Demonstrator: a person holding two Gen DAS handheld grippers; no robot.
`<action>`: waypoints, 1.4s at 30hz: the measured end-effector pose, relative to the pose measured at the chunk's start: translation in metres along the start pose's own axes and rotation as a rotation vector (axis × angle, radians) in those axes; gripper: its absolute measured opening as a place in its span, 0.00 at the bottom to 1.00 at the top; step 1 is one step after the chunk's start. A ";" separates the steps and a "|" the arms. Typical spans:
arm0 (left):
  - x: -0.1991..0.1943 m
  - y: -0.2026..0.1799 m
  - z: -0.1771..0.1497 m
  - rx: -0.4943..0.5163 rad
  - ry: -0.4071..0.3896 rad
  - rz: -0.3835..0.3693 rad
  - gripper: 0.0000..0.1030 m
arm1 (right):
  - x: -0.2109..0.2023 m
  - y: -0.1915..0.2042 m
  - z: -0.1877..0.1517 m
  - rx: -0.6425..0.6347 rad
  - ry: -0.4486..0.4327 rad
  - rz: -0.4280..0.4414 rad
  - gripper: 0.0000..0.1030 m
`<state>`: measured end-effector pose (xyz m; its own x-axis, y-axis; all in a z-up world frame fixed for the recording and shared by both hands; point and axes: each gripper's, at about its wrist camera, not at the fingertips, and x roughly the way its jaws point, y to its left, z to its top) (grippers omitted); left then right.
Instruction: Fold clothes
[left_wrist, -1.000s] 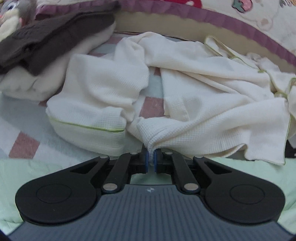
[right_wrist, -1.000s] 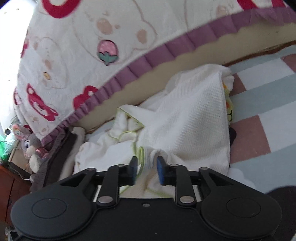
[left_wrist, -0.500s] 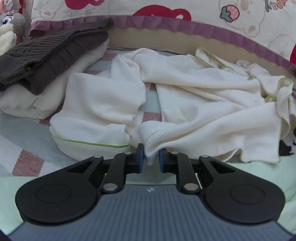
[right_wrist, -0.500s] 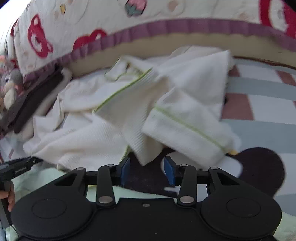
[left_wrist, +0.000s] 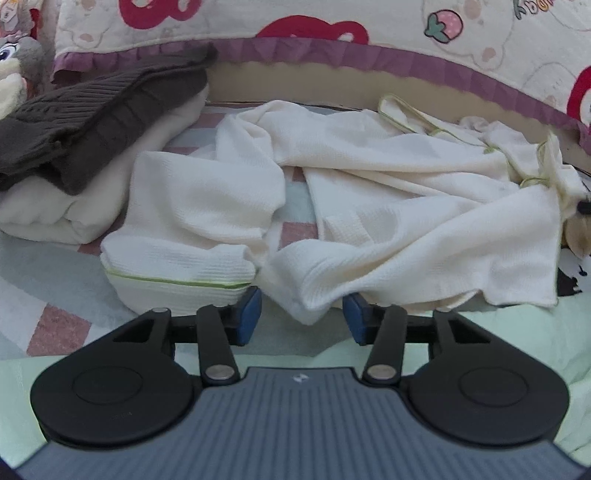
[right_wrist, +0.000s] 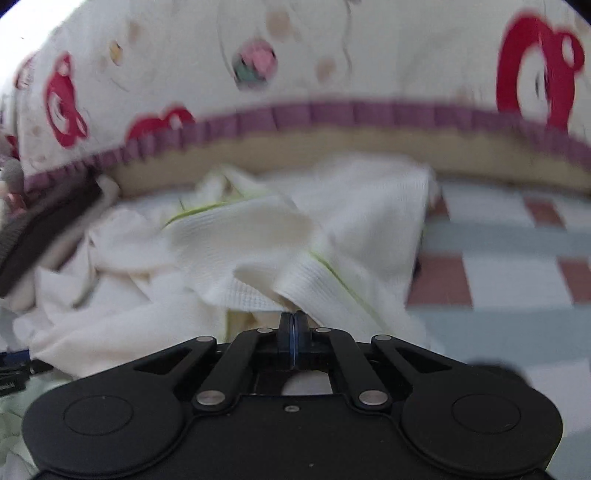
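Two grippers are working one cream waffle-knit garment (left_wrist: 388, 206) that is lying crumpled across the checked bed cover (left_wrist: 55, 325). The left gripper (left_wrist: 301, 319) is standing with its jaws apart, having just been opening; a bunched fold of the fabric is sagging between the blue pads without being pressed, so this end looks released, probably to let it settle flat. The right gripper (right_wrist: 294, 338) has just been closing and its pads are now meeting; a green-piped edge of the garment is lying right at its tips, yet blur is hiding whether any cloth is actually pinched.

From the left wrist view, a folded stack with a brown knit (left_wrist: 92, 114) on top is sitting at ten o'clock, just beside the garment's sleeve, limiting room to spread leftward. A bear-print quilt with a purple frill (left_wrist: 369, 51) is hanging along twelve o'clock, close behind the cloth. A plush toy (left_wrist: 14, 70) is peeking in at eleven o'clock.
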<state>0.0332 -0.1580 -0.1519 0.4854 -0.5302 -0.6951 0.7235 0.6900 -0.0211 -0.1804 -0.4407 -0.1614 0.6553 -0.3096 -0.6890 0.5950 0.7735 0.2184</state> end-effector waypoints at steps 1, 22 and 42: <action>0.001 -0.002 -0.001 0.007 0.000 -0.007 0.47 | 0.002 0.001 -0.003 0.014 0.012 0.000 0.05; -0.006 -0.023 0.025 -0.036 -0.120 -0.077 0.06 | -0.009 0.004 0.010 -0.036 -0.106 -0.026 0.02; -0.188 -0.010 0.113 0.040 -0.423 -0.018 0.06 | -0.217 -0.023 0.082 -0.284 -0.382 -0.161 0.01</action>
<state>-0.0098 -0.1214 0.0599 0.6249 -0.7034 -0.3388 0.7483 0.6634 0.0029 -0.2980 -0.4369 0.0394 0.7208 -0.5767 -0.3846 0.5871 0.8029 -0.1036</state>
